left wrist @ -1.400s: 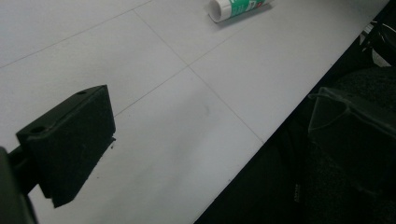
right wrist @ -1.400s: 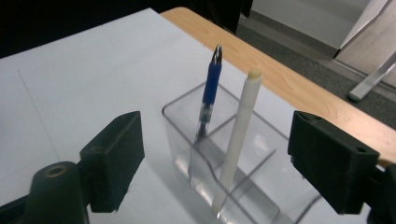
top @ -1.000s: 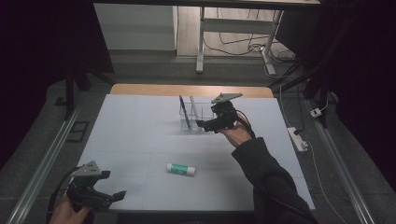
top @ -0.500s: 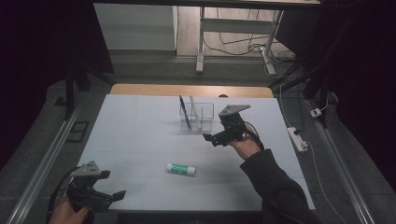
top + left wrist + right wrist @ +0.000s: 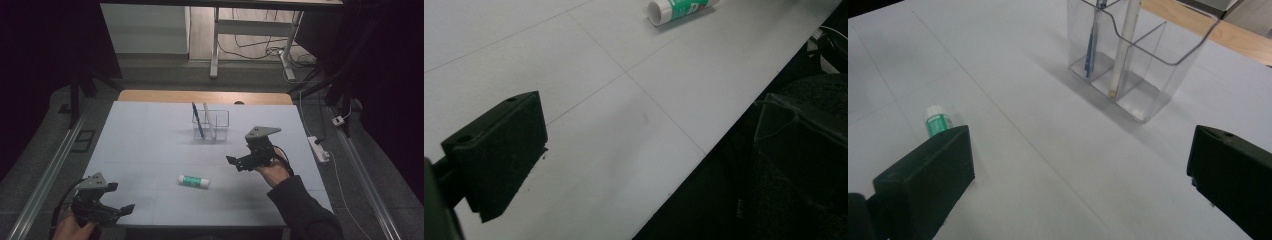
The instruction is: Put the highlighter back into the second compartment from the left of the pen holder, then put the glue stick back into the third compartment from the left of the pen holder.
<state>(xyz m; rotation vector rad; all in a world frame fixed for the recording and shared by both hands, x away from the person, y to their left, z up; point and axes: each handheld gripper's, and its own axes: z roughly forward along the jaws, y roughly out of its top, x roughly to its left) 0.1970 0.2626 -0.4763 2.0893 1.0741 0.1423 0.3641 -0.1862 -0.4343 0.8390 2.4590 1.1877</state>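
Glue stick (image 5: pixel 194 181) is left lying on the white table (image 5: pixel 150 150); right gripper (image 5: pixel 239 163) is held wide open and empty just beside it.

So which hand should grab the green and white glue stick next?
Probably the right gripper: its jaws stand open and empty, closer to the green and white glue stick than the left gripper at the table's near corner.

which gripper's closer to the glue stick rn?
Right. The right gripper hangs open just to the right of the glue stick, slightly beyond it. The left gripper sits at the table's near-left corner, farther off.
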